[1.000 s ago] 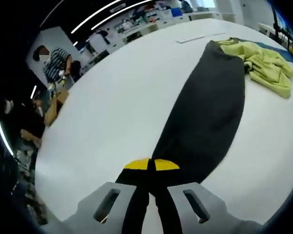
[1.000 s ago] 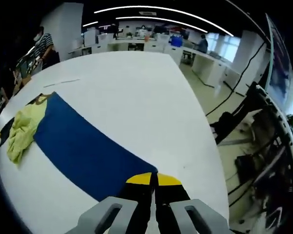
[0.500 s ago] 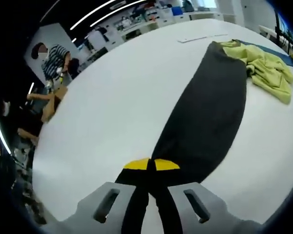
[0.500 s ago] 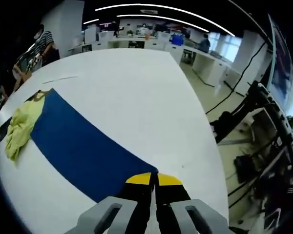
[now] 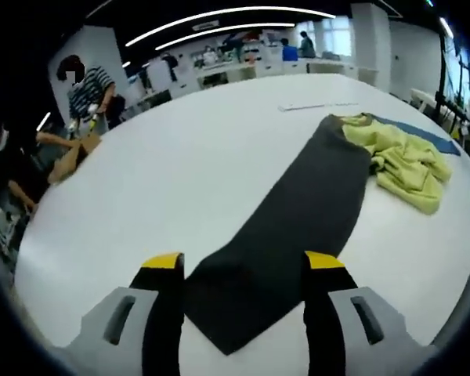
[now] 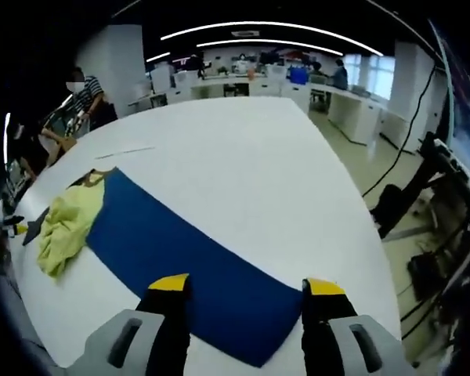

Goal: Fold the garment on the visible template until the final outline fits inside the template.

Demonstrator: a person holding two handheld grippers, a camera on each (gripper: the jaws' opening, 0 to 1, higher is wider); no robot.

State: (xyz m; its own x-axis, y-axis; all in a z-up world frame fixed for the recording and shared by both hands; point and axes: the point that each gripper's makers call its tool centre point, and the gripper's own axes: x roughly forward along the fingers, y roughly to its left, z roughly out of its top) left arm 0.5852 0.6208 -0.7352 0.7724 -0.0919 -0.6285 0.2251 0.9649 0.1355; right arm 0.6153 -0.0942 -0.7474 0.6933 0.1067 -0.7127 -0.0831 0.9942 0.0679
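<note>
A long dark grey cloth strip (image 5: 298,219) lies flat on the white table (image 5: 188,172), its near corner between the jaws of my left gripper (image 5: 245,265), which is open and above it. At the strip's far end a crumpled yellow-green garment (image 5: 399,160) lies in a heap. In the right gripper view a long blue strip (image 6: 188,266) runs from the same yellow-green garment (image 6: 66,231) toward my right gripper (image 6: 247,283). That gripper is open too, with the blue strip's near end between its yellow-tipped jaws.
A thin pale strip (image 5: 317,105) lies on the table beyond the cloths. A person in a striped top (image 5: 86,90) stands past the table's left edge. Office desks (image 6: 258,74) fill the background. Cables and equipment (image 6: 439,227) stand off the table's right edge.
Both grippers have gone from shut on the cloth ends to open, letting go of the dark grey strip and the blue strip, which now lie flat. Both views have lifted slightly.
</note>
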